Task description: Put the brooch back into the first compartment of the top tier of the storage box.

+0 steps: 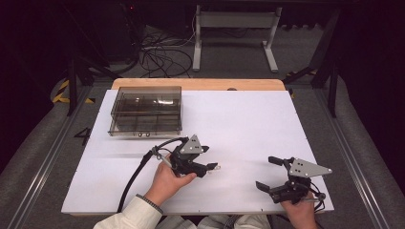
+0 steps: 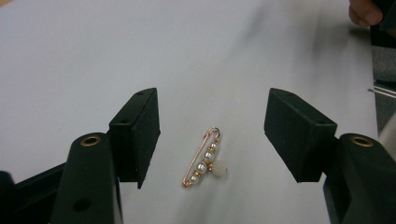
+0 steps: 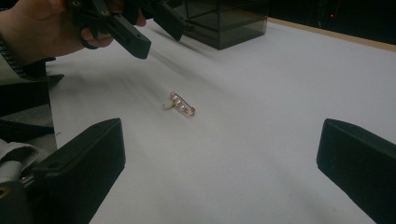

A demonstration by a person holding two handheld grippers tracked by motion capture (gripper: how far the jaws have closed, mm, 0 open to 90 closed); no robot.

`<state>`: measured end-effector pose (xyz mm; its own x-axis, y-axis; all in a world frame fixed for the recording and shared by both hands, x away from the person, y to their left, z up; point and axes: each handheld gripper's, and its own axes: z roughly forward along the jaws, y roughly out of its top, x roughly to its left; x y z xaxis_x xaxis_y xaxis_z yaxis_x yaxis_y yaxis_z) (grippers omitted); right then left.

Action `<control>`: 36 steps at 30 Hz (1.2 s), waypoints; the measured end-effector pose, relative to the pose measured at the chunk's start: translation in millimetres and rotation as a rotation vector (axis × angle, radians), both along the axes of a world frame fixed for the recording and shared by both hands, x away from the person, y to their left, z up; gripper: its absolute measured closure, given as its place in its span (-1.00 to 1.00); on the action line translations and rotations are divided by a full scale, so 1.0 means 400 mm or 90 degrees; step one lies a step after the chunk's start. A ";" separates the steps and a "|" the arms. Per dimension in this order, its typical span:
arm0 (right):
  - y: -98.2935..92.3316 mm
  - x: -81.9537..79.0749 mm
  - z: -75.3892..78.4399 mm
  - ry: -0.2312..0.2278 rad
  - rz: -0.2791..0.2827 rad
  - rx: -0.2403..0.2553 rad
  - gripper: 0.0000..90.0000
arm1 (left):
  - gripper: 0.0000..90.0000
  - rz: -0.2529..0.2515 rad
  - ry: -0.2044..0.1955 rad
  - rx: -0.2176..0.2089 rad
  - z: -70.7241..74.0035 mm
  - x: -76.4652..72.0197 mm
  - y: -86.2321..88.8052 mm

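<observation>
Pearl brooch pin (image 2: 204, 160) lay flat on the white table (image 1: 248, 124), untouched between my left gripper (image 2: 212, 135)'s spread jaws. Needed lower, centred approach; right gripper (image 3: 219, 154) hung open, idle.

White tabletop (image 1: 248, 124) (wooden edge visible at the far side) carries a smoke-tinted compartment box (image 1: 146, 110) near its far left corner and a pearl-beaded pin (image 2: 204, 161) lying flat toward the near side.
</observation>
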<state>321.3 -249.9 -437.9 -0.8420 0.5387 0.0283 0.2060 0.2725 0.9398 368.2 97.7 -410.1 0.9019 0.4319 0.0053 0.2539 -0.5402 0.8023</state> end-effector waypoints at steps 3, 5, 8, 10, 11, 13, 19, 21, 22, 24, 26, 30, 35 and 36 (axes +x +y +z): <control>0.000 0.000 0.000 0.001 0.001 0.001 -0.96 | -0.15 -0.003 0.012 0.009 -0.009 0.006 -0.012; 0.000 0.001 0.000 0.001 0.001 0.000 -0.96 | -0.14 -0.002 0.016 0.018 -0.014 0.010 -0.017; 0.000 0.001 0.000 0.001 0.002 0.001 -0.96 | -0.13 -0.001 0.029 0.023 -0.021 0.015 -0.025; 0.000 0.001 -0.001 0.001 0.002 0.000 -0.96 | -0.12 -0.001 0.036 0.030 -0.025 0.020 -0.031; 0.000 0.001 -0.001 0.002 0.003 0.000 -0.96 | -0.12 -0.001 0.041 0.032 -0.027 0.021 -0.033; 0.000 0.002 -0.001 0.002 0.004 -0.001 -0.96 | -0.12 -0.001 0.046 0.039 -0.031 0.023 -0.039; 0.000 0.002 -0.001 0.002 0.004 -0.001 -0.96 | -0.08 0.004 0.068 0.050 -0.045 0.033 -0.051; 0.000 0.002 -0.001 0.003 0.004 -0.002 -0.96 | -0.07 0.005 0.075 0.051 -0.049 0.035 -0.053; 0.000 0.002 -0.001 0.003 0.005 -0.002 -0.96 | -0.07 0.009 0.077 0.053 -0.050 0.036 -0.053; 0.000 0.002 -0.002 0.003 0.005 -0.002 -0.96 | -0.07 0.010 0.081 0.053 -0.053 0.039 -0.055; 0.000 0.002 -0.002 0.002 0.007 -0.003 -0.96 | -0.06 0.011 0.086 0.060 -0.055 0.041 -0.056; 0.001 0.002 -0.002 0.004 0.007 -0.003 -0.96 | -0.05 0.011 0.087 0.069 -0.060 0.042 -0.060; 0.001 0.002 -0.002 0.003 0.008 -0.004 -0.96 | -0.03 0.009 0.075 0.098 -0.065 0.042 -0.067; 0.001 0.002 -0.002 0.003 0.008 -0.004 -0.96 | -0.02 0.009 0.075 0.098 -0.065 0.042 -0.067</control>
<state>322.2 -249.4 -438.7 -0.8483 0.5286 0.0294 0.2076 0.2812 0.9369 385.1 71.1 -436.2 0.8938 0.4474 -0.0327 0.3500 -0.6501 0.6744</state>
